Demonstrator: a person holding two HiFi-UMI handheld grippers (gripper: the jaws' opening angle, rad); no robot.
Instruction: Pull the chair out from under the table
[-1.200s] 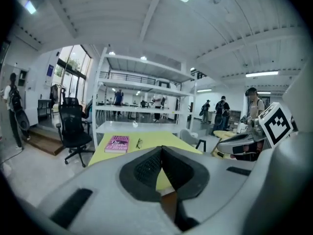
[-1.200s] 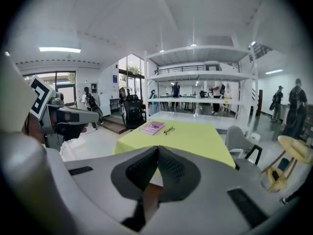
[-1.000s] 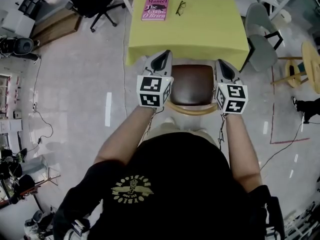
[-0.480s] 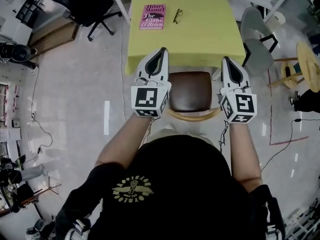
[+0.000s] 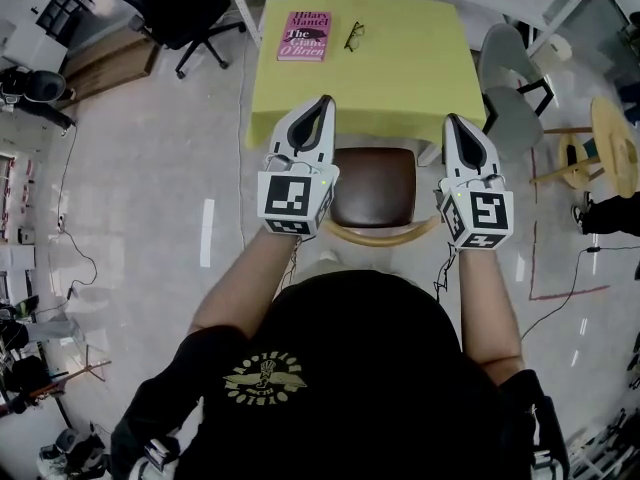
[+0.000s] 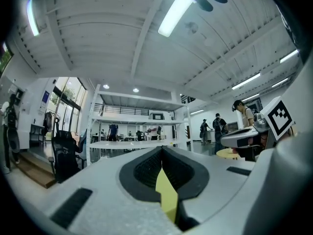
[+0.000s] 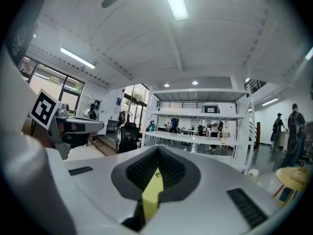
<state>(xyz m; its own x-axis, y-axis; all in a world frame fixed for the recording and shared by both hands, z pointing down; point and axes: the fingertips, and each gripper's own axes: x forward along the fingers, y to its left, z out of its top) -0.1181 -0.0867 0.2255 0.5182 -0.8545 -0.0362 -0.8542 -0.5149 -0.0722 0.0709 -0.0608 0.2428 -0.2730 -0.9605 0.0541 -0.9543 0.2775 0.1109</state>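
Left tongs (image 5: 324, 102), right tongs (image 5: 455, 119), closed, level, flanking chair (image 5: 374, 186)

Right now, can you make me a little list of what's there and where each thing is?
table: yellow top, ahead of the person
book: pink, lying on the table's far left part
glasses: on the table, just right of the book
chair: brown seat, at the table's near edge
left tool: shut, empty, at the chair's left side
right tool: shut, empty, at the chair's right side
grey chair: beside the table's right edge
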